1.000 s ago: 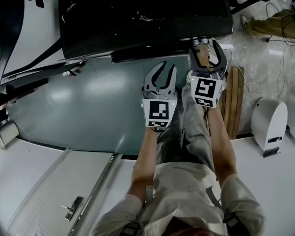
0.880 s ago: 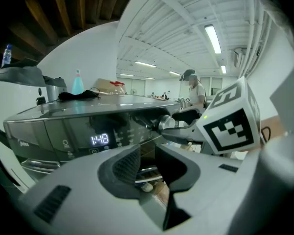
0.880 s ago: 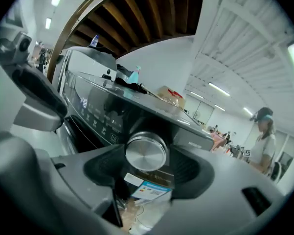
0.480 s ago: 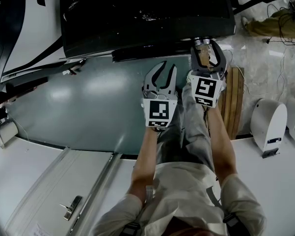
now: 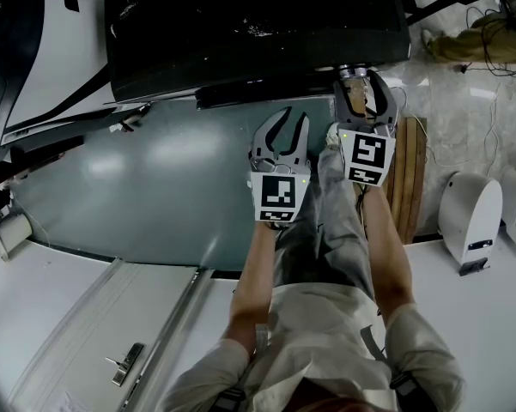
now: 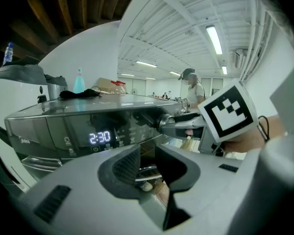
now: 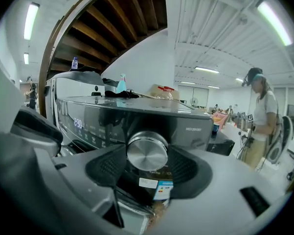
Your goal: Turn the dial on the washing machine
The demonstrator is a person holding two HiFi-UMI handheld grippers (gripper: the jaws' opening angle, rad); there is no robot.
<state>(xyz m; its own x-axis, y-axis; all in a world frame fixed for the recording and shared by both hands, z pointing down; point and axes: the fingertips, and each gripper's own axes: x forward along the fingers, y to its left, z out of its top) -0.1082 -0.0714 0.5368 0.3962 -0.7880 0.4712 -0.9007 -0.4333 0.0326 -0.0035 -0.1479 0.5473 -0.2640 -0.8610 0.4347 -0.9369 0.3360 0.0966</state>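
Observation:
The washing machine is dark, and its panel shows "2:30". Its round silver dial sits at the panel's right end and shows as a small metal knob in the head view. My right gripper is shut on the dial, one ribbed pad pressed against each side. From the left gripper view, that gripper reaches in to the dial. My left gripper hangs open and empty, short of the panel and left of the right one.
A wooden slatted board lies on the floor right of my legs, with a white device beyond it. A grey-green mat lies in front of the machine. Bottles and dark cloth sit on the machine's top. A person stands at the right.
The right gripper's jaws have closed in onto the dial, and its marker cube has tilted slightly to the right. The left gripper has not moved.

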